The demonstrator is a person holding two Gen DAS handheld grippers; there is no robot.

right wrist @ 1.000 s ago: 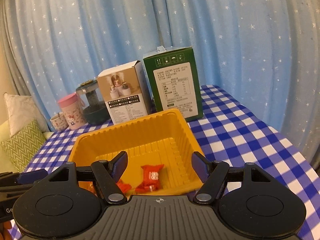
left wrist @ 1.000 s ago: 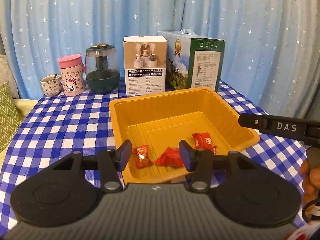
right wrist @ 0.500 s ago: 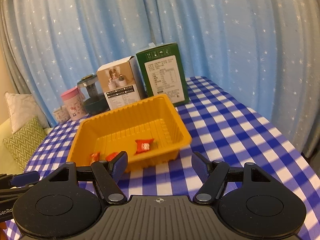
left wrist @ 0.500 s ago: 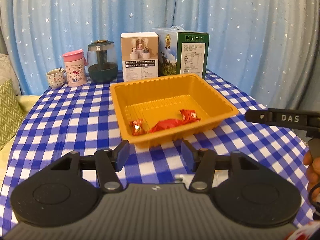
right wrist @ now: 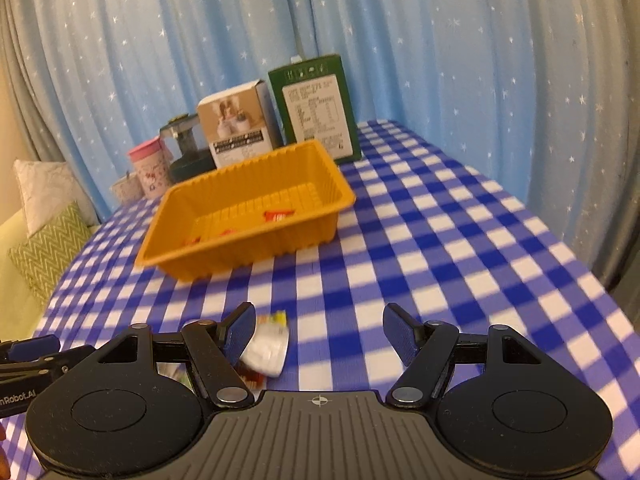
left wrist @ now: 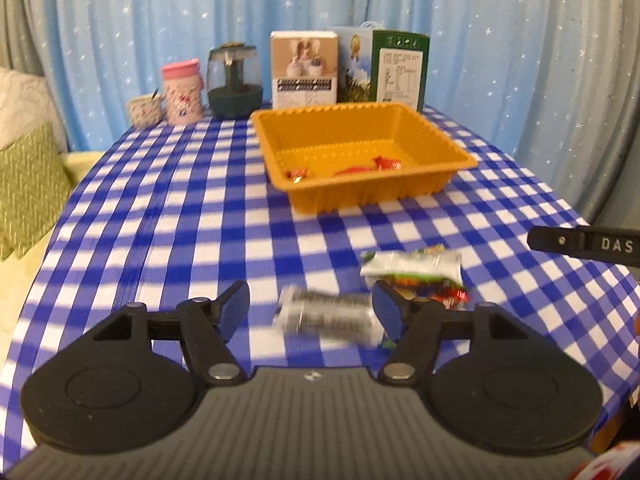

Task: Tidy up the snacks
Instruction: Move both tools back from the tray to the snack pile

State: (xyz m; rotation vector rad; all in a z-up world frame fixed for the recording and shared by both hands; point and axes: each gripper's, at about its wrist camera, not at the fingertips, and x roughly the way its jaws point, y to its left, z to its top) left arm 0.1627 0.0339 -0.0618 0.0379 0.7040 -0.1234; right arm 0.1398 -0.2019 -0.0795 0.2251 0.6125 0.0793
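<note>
At the far left corner of the bench (left wrist: 168,216), under its blue-and-white checked cloth, stand a small patterned cup (left wrist: 143,110), a pink-lidded tumbler (left wrist: 182,93) and a dark green jar (left wrist: 235,81) with a clear dome. Right of them along the far edge are a white box (left wrist: 303,69) and a taller green carton (left wrist: 383,68), the two just beside each other.

In front of those boxes, toward the middle of the bench, sits the orange tray (left wrist: 360,190). Three red-wrapped candies (left wrist: 386,164) lie on its floor near its front wall, one at the left, two more to the right.

Near the front edge lie the loose snacks. A dark, blurred packet (left wrist: 326,316) rests flat on the cloth between the fingers of the left hand-held gripper (left wrist: 311,307); its jaws have just been opening and stand well apart, the right pad just beside the packet, and blur hides whether they touch, the left pad clear of it. Just right of that, a white pouch (left wrist: 412,262) lies over a bright, multicoloured wrapper (left wrist: 434,290).

In the right wrist view the right hand-held gripper (right wrist: 319,330) hangs over bare checked cloth, jaws wide and holding nothing; the white pouch shows just behind its left finger (right wrist: 240,330). The tip of the right tool also reaches into the left view at the right edge.
</note>
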